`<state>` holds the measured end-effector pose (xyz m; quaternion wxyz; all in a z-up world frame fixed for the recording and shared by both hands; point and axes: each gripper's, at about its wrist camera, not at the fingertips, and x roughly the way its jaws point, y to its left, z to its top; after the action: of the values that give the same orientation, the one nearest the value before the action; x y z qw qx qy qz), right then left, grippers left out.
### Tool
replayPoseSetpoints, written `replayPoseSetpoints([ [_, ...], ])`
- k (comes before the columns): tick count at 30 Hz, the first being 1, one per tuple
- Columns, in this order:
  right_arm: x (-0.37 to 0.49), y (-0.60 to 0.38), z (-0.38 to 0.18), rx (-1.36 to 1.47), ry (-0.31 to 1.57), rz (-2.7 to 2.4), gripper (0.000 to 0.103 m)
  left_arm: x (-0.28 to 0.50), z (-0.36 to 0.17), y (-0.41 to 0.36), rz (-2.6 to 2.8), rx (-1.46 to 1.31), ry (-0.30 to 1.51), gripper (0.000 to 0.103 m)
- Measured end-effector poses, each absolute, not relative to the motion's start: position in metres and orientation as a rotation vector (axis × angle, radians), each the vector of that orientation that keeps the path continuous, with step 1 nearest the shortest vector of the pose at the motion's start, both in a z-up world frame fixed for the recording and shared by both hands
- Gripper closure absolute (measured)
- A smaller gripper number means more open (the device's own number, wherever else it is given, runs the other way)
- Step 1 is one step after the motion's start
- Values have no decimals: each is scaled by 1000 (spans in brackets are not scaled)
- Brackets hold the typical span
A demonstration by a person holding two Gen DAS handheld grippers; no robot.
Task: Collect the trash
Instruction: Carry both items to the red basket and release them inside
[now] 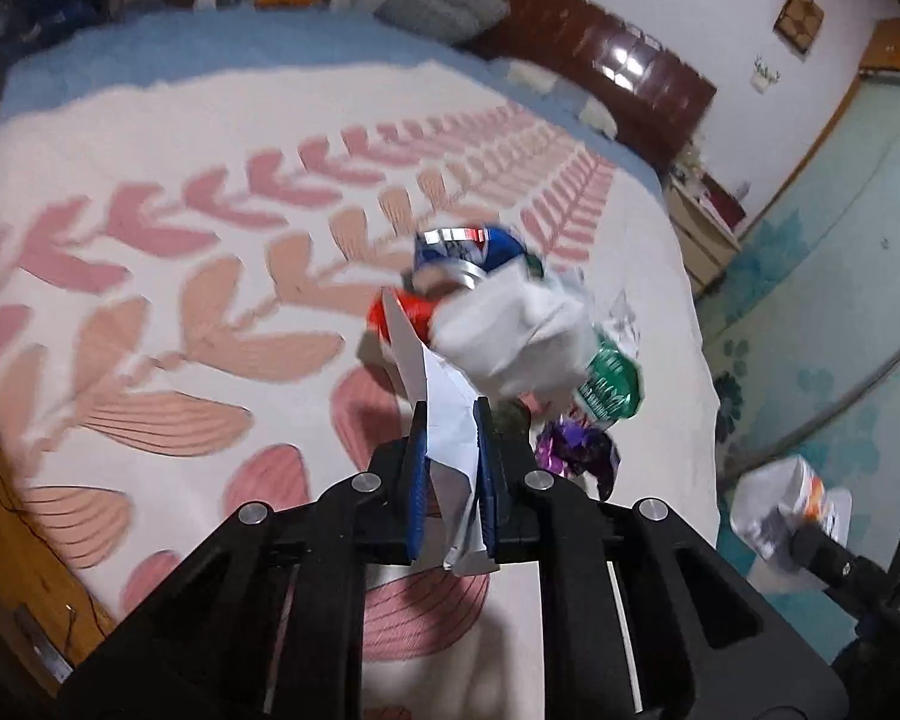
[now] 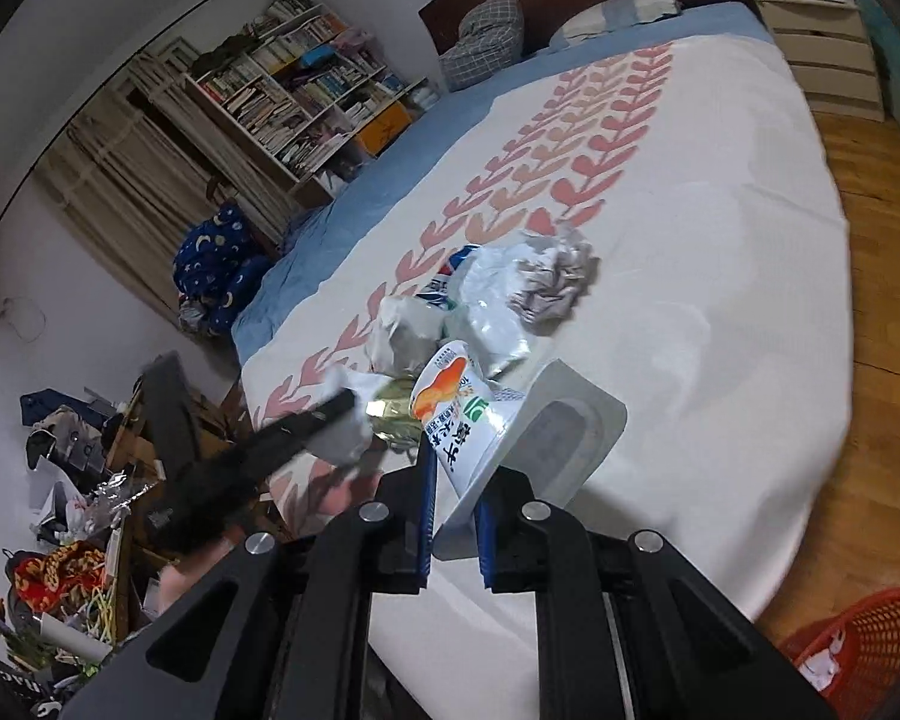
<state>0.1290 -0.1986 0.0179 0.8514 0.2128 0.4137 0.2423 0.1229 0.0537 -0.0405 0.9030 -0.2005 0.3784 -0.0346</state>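
Left tool (image 1: 450,420) clamped on a folded white paper scrap (image 1: 450,420) at the near edge of the trash pile (image 1: 510,324) on the bed (image 1: 180,120); pile holds a crumpled white wad, a blue-red can, a green wrapper and a purple foil wrapper on its right. Right tool (image 2: 455,480) clamped on a white printed wrapper (image 2: 459,420), lifted just clear of the bed near the pile. Red basket (image 2: 858,642) on the wood floor, near right, well apart from the pile.

A crowded bookshelf (image 2: 306,84) stands beyond the bed (image 2: 690,192), with a checked pillow (image 2: 486,42) at its headboard (image 1: 600,54).
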Motion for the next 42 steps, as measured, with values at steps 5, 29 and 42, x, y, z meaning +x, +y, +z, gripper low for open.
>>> replayPoseSetpoints([
  [5,97,-229,51,406,786,499,90,94,0,66,43,-341,642,90],
  [29,-106,-536,-47,689,825,-153,90,-10,-24,-351,-823,93,845,89],
  [42,-71,-559,-206,968,1228,-261,88,-7,-220,-410,-742,207,1334,89],
])
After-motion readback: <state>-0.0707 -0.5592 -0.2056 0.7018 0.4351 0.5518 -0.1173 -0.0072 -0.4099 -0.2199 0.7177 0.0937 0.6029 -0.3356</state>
